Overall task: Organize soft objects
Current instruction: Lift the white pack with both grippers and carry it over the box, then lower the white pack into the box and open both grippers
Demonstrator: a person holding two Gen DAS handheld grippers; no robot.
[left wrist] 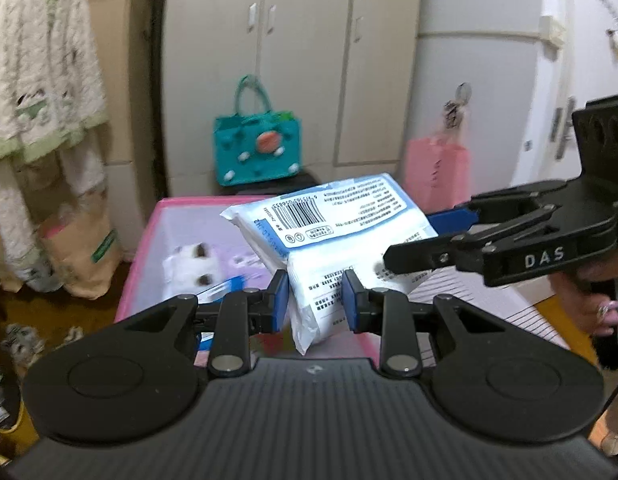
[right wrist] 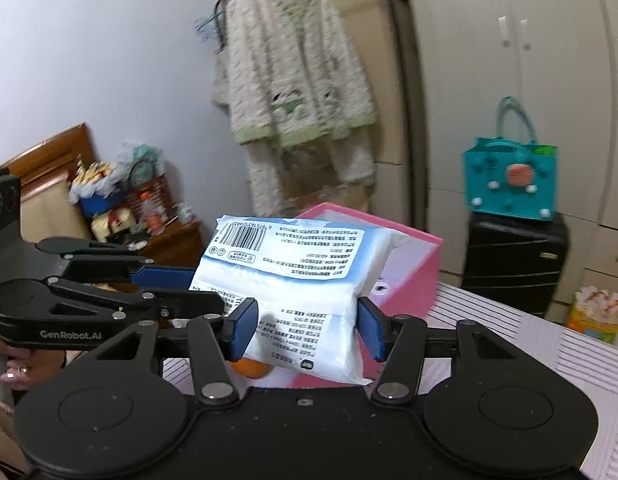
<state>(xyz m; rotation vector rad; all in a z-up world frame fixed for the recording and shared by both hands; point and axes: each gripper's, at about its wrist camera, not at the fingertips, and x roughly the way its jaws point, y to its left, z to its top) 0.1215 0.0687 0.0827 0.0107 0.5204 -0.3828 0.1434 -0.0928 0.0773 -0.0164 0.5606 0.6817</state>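
A white and blue soft tissue pack (left wrist: 329,240) with a barcode is held in the air over a pink storage box (left wrist: 149,240). My left gripper (left wrist: 316,300) is shut on its lower end. My right gripper (right wrist: 307,330) is shut on the same pack (right wrist: 301,280) from the other side; it enters the left wrist view (left wrist: 449,240) from the right. The pink box (right wrist: 413,264) holds a purple pack and a small white plush (left wrist: 193,264). An orange object (right wrist: 251,368) shows under the pack.
A teal tote bag (left wrist: 257,148) sits on a black suitcase (right wrist: 513,260) by the wardrobe. A pink bag (left wrist: 437,176) hangs on the right. Pajamas (right wrist: 293,92) hang on a rack. A striped table top (right wrist: 549,344) lies below. A cluttered wooden stand (right wrist: 121,208) is at the left.
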